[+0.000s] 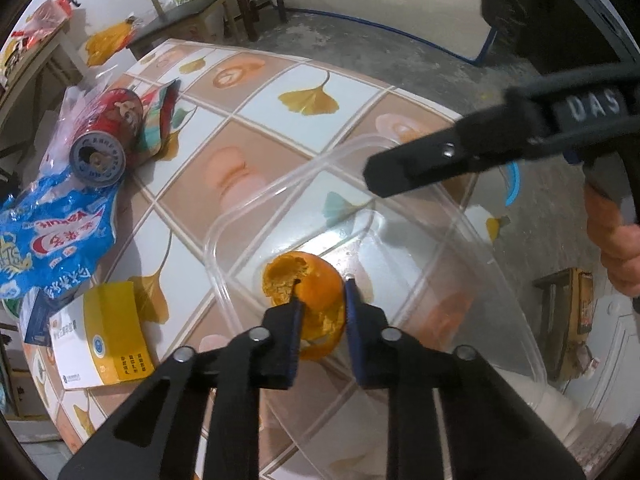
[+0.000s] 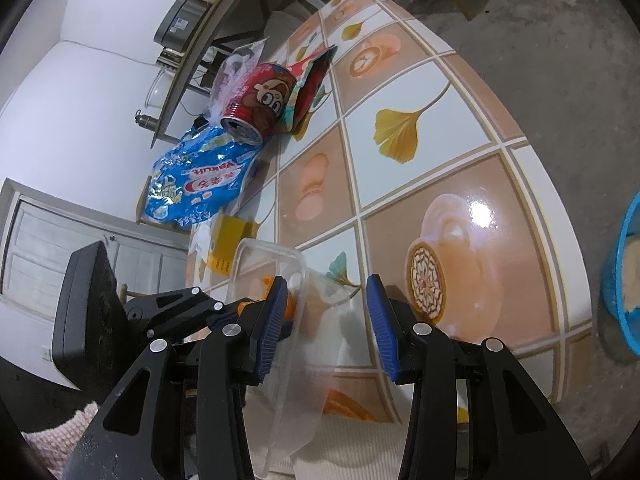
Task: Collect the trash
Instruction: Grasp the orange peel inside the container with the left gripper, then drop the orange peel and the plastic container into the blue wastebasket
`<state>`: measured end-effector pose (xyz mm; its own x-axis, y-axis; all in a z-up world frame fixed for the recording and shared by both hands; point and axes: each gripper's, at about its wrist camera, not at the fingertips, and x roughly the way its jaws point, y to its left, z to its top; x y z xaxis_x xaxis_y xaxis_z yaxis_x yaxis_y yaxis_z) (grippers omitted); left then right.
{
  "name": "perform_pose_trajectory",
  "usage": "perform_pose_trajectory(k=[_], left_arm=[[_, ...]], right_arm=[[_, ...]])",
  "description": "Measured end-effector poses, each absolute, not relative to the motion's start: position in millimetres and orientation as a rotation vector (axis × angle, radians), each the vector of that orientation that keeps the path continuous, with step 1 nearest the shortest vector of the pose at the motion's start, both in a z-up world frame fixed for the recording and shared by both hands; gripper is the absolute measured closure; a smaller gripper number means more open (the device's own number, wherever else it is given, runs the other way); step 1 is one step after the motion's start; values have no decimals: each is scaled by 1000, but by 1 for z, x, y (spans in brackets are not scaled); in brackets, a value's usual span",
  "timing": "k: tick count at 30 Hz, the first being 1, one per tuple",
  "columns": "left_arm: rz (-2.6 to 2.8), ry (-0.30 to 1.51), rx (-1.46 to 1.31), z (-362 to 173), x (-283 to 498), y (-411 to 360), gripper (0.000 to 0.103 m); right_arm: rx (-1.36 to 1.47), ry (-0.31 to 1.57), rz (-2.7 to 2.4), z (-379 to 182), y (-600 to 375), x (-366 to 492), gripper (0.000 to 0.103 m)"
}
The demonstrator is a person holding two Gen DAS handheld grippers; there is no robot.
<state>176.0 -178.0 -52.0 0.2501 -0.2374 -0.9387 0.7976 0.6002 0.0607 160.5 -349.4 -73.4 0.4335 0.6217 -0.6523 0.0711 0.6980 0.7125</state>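
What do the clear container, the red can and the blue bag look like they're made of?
Clear container: thin transparent plastic, glossy; the tablecloth pattern shows through it. Red can: apparently metal, with a printed red label and a silvery ringed end. Blue bag: crinkled plastic film, probably foil-lined, judging by its shiny creases.

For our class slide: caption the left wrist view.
Left gripper pinches orange peel inside clear container on patterned table.

Desk (image 1: 280,128) bare toward 12 o'clock; can (image 1: 106,136), blue wrapper (image 1: 52,236), yellow box (image 1: 104,340) crowd 9 o'clock.
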Motion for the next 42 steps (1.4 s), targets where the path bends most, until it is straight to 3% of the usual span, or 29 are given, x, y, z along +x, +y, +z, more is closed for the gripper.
perform_pose_trajectory(k=[7,16,19,24,26,37,42], left_arm=[[-785,1079,533,-43,174,-173,98],[-831,1029,350,-16,175,-149,99],[-868,1032,249,-10,178,-140,99],[-927,1022,91,8,179,-123,99],[-952,1011,38,18,178,-118,99],[-1056,864,-83,80,164,-133,99],[-1102,877,-70,76,165,-179,99]], right_arm=[[733,1092,374,-69,-348,148,51],[708,1127,341,-73,-335,144,50],[701,1145,323,-78,-331,144,62],[681,1158,284,-81,-326,144,93],[682,1153,272,-81,-327,143,100],[747,1072,180,-77,-366,108,100],[809,1010,53,-76,-424,66,100]])
